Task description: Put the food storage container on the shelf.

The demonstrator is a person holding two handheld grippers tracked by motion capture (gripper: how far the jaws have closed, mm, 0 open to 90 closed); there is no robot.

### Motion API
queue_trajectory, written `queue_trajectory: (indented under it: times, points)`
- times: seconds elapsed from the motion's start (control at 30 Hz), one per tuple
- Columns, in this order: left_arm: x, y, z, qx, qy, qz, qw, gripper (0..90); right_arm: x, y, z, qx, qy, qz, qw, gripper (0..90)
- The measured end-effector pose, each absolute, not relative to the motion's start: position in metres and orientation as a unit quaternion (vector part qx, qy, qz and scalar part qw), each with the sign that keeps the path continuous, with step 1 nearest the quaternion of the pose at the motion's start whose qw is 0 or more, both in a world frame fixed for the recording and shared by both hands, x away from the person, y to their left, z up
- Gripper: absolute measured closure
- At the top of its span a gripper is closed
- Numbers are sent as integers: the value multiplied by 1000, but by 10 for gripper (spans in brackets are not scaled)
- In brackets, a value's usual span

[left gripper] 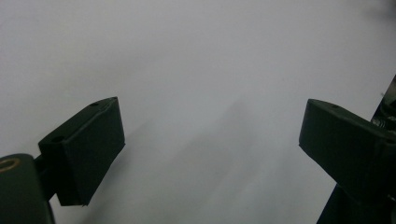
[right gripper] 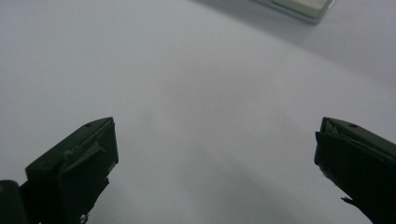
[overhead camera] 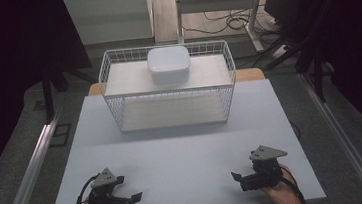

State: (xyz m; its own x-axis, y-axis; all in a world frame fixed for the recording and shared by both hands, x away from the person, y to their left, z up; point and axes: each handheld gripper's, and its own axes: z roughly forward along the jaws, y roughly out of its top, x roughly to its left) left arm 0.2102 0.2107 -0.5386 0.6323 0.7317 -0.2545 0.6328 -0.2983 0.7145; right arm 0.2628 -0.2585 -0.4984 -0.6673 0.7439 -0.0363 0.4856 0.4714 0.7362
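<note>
While both lie near the table [overhead camera: 183,147] edge, left gripper [overhead camera: 129,188] and right gripper [overhead camera: 238,182] gape.

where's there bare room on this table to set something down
The wide stretch of table between the wire basket and both grippers is bare. The basket with the white bowl crowds the far middle; narrow strips stay free beside it.

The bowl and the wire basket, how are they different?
The bowl is solid white with smooth, rounded corners; the wire basket is an open white grid that you can see through. The bowl is much smaller than the basket. The bowl sits up on the basket's top level, while the basket stands on the table. Both are white, roughly rectangular and upright, far from both grippers.
</note>
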Motion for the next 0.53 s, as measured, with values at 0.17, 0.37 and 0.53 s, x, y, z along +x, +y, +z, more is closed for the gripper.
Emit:
queue_trajectory:
  times: [0.17,0.37,0.53]
  points:
    - [210,209,-541,811,424,61,398,58,258,-262,-504,371,844,344,175,0]
    - [210,207,-545,821,424,63,378,50,256,-264,-510,372,854,323,168,0]
    - [211,206,-545,824,423,65,371,46,256,-263,-512,374,857,313,166,0]
